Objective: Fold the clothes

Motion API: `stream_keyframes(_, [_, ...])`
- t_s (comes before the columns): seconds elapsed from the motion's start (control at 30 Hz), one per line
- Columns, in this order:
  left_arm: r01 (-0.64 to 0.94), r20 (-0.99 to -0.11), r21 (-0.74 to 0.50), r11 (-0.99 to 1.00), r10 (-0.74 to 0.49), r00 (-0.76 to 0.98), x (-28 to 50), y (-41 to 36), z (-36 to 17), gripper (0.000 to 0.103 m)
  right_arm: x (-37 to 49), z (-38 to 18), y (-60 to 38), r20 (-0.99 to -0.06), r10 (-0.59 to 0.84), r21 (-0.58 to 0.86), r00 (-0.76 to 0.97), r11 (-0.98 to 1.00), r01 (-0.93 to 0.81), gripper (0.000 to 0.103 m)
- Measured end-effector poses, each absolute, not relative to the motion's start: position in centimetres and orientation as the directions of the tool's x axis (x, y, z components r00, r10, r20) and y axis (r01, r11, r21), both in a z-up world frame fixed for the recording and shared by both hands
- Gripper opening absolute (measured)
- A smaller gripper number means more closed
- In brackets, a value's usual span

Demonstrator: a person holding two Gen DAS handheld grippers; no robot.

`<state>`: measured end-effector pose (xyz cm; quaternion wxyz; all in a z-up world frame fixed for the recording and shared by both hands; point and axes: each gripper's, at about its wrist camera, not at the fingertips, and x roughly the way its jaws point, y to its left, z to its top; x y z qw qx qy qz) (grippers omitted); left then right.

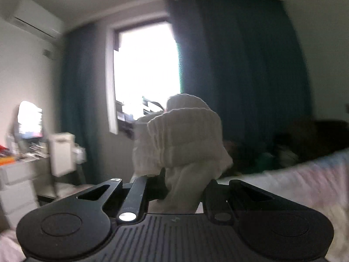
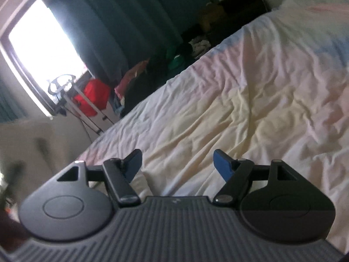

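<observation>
The right hand-held gripper (image 2: 177, 163) hangs over the wrinkled bed sheet (image 2: 250, 100), its blue pads (image 2: 222, 167) spread apart and empty. Far left, a bright window (image 2: 41, 50) beside dark curtains (image 2: 113, 21).

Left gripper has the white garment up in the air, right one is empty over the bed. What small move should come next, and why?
Probably lower the white garment onto the bed: it hangs bunched from the left gripper, and the right gripper is open.
</observation>
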<state>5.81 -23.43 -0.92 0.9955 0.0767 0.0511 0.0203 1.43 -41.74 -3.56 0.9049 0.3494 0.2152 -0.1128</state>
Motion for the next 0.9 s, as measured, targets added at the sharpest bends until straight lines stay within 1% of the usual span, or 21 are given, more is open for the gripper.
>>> stream_keyframes(0.13, [0.065,-0.248,0.208,0.976,-0.012,0.969,6.9,-27.2,-6.6,0.013,1.6,-4.6,-43.1,-0.477,-0.051,0.612,0.877,0.698,0.373,0.075])
stream_keyframes(0.17, [0.081,-0.272,0.216,0.973,-0.019,0.962,7.0,-27.8,-7.6,0.015,1.6,-4.9,-43.3,-0.477,-0.042,0.625,0.878,0.686,0.373,0.075])
stream_keyframes(0.23, [0.087,-0.291,0.234,0.968,-0.016,0.957,7.1,-28.0,-8.7,0.017,1.5,-5.3,-43.7,-0.475,-0.027,0.647,0.88,0.666,0.37,0.075])
stream_keyframes(0.27, [0.086,-0.297,0.239,0.967,-0.012,0.955,7.2,-28.0,-8.8,0.022,1.6,-5.5,-43.7,-0.474,-0.021,0.654,0.88,0.661,0.368,0.075])
stream_keyframes(0.3, [0.083,-0.314,0.241,0.967,-0.003,0.95,7.4,-27.9,-8.6,0.03,1.6,-5.6,-43.8,-0.473,-0.015,0.661,0.881,0.655,0.366,0.075])
stream_keyframes(0.33, [0.079,-0.332,0.237,0.968,0.005,0.943,7.7,-27.9,-8.3,0.035,1.7,-5.7,-43.9,-0.472,-0.009,0.668,0.881,0.649,0.364,0.075])
stream_keyframes(0.37, [0.073,-0.351,0.229,0.971,0.012,0.936,7.8,-27.1,-8.2,0.047,1.7,-5.7,-43.8,-0.473,-0.005,0.668,0.881,0.65,0.362,0.075])
stream_keyframes(0.4, [0.068,-0.372,0.22,0.973,0.019,0.928,7.9,-25.7,-8.1,0.063,1.8,-5.7,-43.6,-0.474,-0.007,0.662,0.88,0.656,0.362,0.075])
stream_keyframes(0.43, [0.063,-0.394,0.21,0.976,0.026,0.919,8.0,-24.8,-8.0,0.07,1.8,-5.5,-43.4,-0.473,-0.007,0.656,0.881,0.665,0.357,0.075])
stream_keyframes(0.47, [0.063,-0.419,0.198,0.978,0.027,0.907,8.1,-23.9,-7.8,0.081,1.9,-5.4,-43.2,-0.471,-0.006,0.649,0.882,0.675,0.351,0.075])
stream_keyframes(0.57, [0.1,-0.472,0.166,0.981,-0.01,0.881,7.6,-21.0,-7.2,0.083,1.9,-5.3,-42.7,-0.459,0.022,0.656,0.888,0.683,0.321,0.075])
stream_keyframes(0.73, [0.163,-0.537,0.162,0.973,-0.052,0.842,5.5,-16.2,-6.2,0.087,1.8,-4.9,-41.4,-0.442,0.067,0.662,0.894,0.697,0.275,0.075])
stream_keyframes(0.9, [0.193,-0.556,0.133,0.972,-0.088,0.827,2.6,-11.7,-5.0,0.09,1.7,-4.8,-39.6,-0.4,0.152,0.703,0.904,0.684,0.195,0.075])
